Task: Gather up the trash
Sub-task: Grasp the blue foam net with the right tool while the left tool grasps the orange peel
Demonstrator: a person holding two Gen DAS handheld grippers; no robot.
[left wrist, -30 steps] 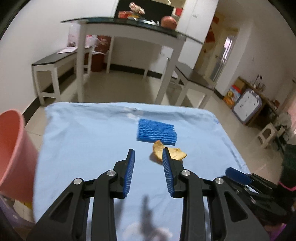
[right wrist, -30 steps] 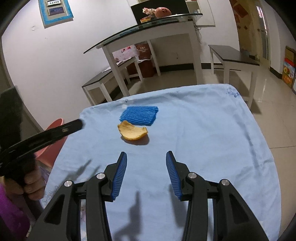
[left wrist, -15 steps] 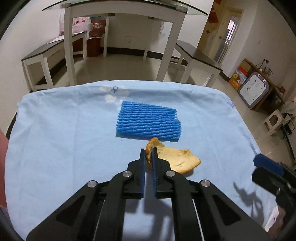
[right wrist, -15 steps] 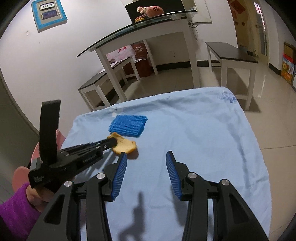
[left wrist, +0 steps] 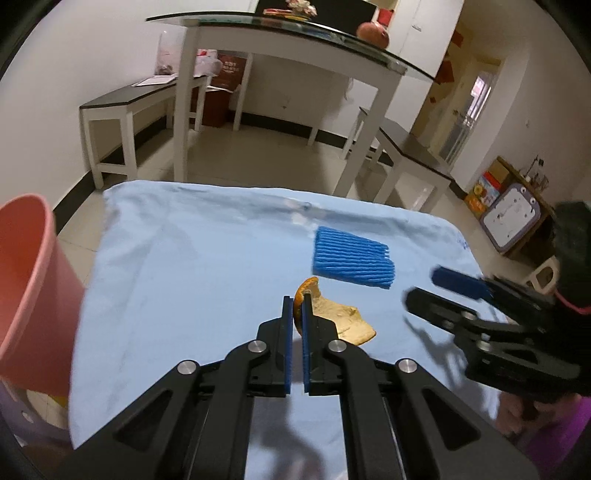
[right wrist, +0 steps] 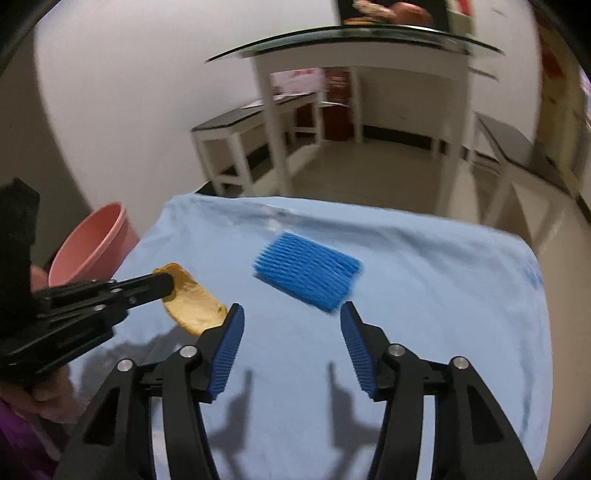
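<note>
My left gripper is shut on an orange peel and holds it above the blue cloth on the table. The peel also shows in the right wrist view, pinched at its edge by the left gripper, clear of the cloth. A blue foam fruit net lies flat on the cloth further back. My right gripper is open and empty, just in front of the foam net. It also shows at the right of the left wrist view.
A pink bin stands on the floor at the table's left side, also seen in the right wrist view. Beyond the table are a glass-topped white table, benches and tiled floor.
My left gripper closed on the orange peel and lifted it off the cloth, moving left. My right gripper moved forward toward the foam net and stayed open.
</note>
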